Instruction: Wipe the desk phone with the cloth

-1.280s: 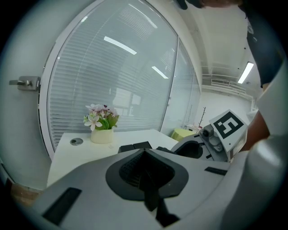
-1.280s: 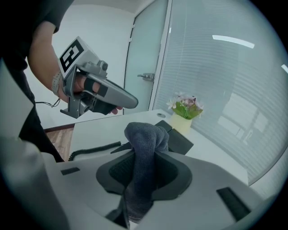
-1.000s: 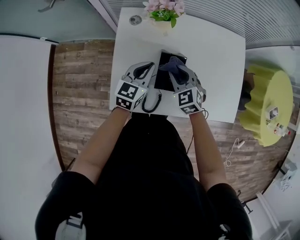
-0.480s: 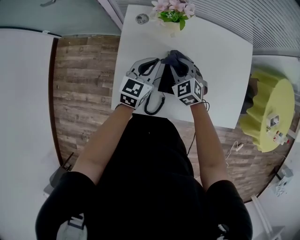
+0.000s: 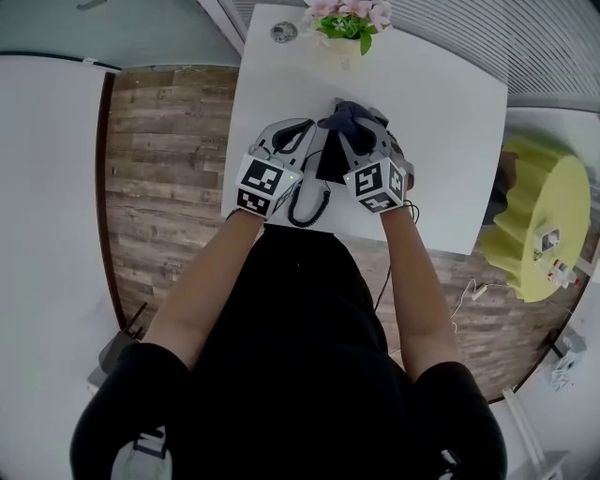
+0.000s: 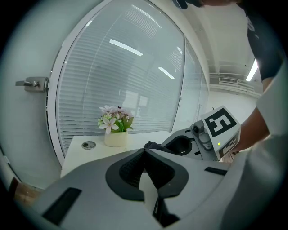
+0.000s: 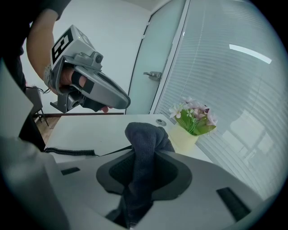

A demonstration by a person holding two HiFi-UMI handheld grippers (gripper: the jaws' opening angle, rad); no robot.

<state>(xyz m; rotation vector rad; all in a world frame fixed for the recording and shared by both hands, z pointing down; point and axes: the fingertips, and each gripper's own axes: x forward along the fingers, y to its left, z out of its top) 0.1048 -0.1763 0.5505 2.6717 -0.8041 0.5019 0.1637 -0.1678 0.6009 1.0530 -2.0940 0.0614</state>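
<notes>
The desk phone point(image 5: 328, 161) sat near the front edge of the white counter point(image 5: 441, 141), a dark flat shape between the two tools. Most of it was hidden under them, so I could not be sure how the handset lay. I think the phone was hard, smooth plastic and not very heavy, so it might slide when rubbed. Its curly cord point(image 5: 307, 202) could tug it too. The safe place to hold it would be the solid body, not the cord.

The cloth point(image 7: 143, 139) was dark grey, soft and floppy. The right tool point(image 5: 354, 127) had its jaws pinched tight on a fold of the cloth, and a bunch of it stuck up past the tips, over the far end of the phone. That loose bunch looked like the best part to wipe with.

The left tool point(image 6: 145, 152) hung just beside the phone's left side with its tips pressed together and nothing between them.

Farther back stood a pot of pink flowers point(image 5: 345, 19).

I could read no words or brand names anywhere, only black and white squares on the tools' cubes.
</notes>
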